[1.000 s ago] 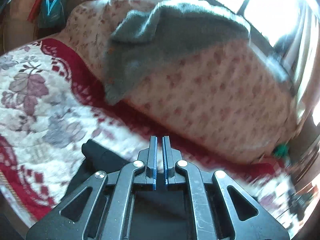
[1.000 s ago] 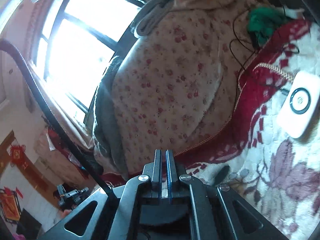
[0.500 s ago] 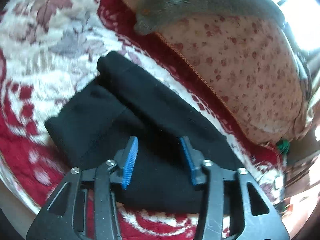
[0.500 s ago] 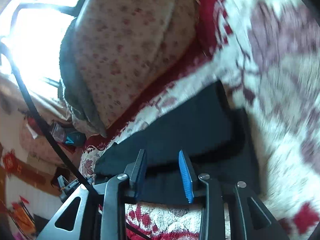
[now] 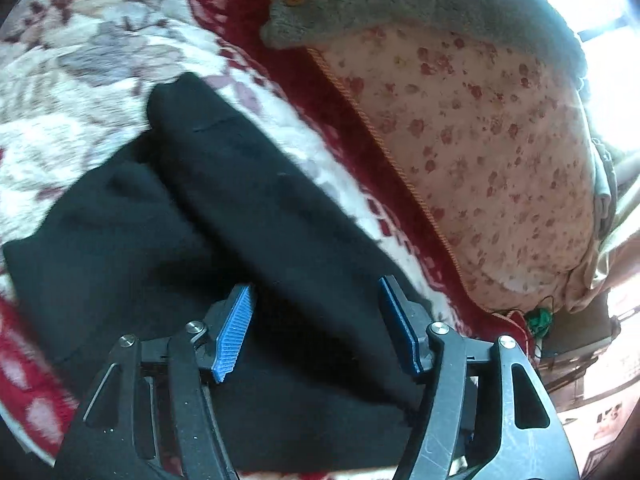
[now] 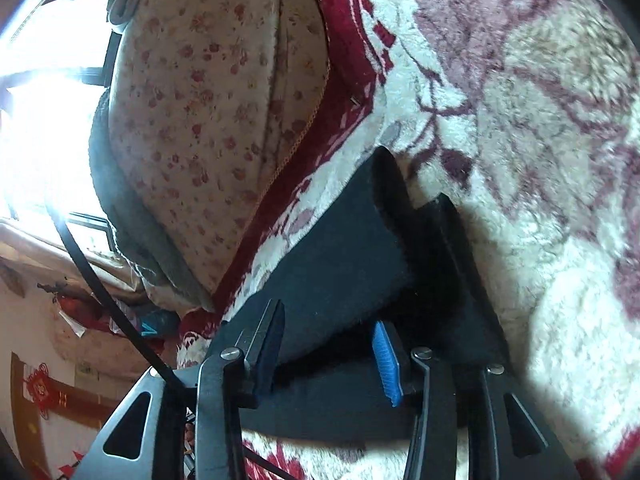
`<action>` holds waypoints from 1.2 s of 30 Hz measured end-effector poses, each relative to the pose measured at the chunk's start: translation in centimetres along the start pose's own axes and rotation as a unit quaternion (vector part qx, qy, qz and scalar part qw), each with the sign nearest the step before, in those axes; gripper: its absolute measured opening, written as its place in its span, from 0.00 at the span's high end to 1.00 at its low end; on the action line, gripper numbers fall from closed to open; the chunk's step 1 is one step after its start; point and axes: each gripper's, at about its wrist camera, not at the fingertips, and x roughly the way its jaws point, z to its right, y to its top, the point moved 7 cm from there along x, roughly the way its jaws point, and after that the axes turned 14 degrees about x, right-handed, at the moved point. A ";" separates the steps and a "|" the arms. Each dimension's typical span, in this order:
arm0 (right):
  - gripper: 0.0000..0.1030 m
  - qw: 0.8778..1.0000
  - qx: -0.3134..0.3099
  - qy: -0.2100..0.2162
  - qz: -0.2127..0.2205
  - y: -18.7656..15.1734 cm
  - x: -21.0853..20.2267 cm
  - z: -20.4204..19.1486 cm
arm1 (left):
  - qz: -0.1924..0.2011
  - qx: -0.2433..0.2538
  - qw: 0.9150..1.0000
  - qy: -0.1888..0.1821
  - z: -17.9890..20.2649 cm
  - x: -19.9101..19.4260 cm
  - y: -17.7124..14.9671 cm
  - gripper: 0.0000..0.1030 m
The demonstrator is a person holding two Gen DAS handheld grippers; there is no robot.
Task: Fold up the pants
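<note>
While both tools hang over the blanket:
Pants [image 5: 256, 216]: black, folded in layers, lying on the red-and-cream floral blanket [image 5: 80, 92], near the flowered cushion [image 5: 480, 152].
Left tool [image 5: 316, 324]: jaws apart above the pants.
Right tool [image 6: 328, 344]: jaws apart above the pants.

We find no writing, label, brand or number that can be read in either wrist view. The red hanging ornament [image 6: 38, 386] on the wall in the right wrist view is too blurred for us to make out any characters.
</note>
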 end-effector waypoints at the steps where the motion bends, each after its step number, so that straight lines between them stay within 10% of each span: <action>1: 0.59 1.000 -0.002 0.002 0.002 0.1 0.1 -0.1 | 0.001 0.002 1.000 0.001 0.3 0.4 0.3 0.38; 7: 0.59 1.000 0.000 0.018 0.014 0.6 0.6 -0.4 | 0.002 -0.035 0.999 -0.018 0.7 2.1 1.1 0.38; 11: 0.83 1.000 -0.007 0.024 0.009 0.8 0.9 -0.3 | 0.026 0.006 1.000 0.006 2.0 0.7 2.0 0.89; 29: 0.95 0.993 -0.082 0.087 0.004 -2.3 -6.2 -5.4 | 0.035 0.088 0.995 0.018 2.3 -6.1 -1.7 0.95; 33: 0.95 0.996 -0.080 0.031 -0.005 -2.8 -4.8 -1.8 | -0.039 0.062 0.996 0.057 -1.5 -2.1 -5.4 0.94; 36: 0.95 0.998 -0.070 -0.009 -0.006 -3.2 -3.7 1.0 | -0.023 0.059 0.997 0.051 -1.9 -2.2 -6.1 0.93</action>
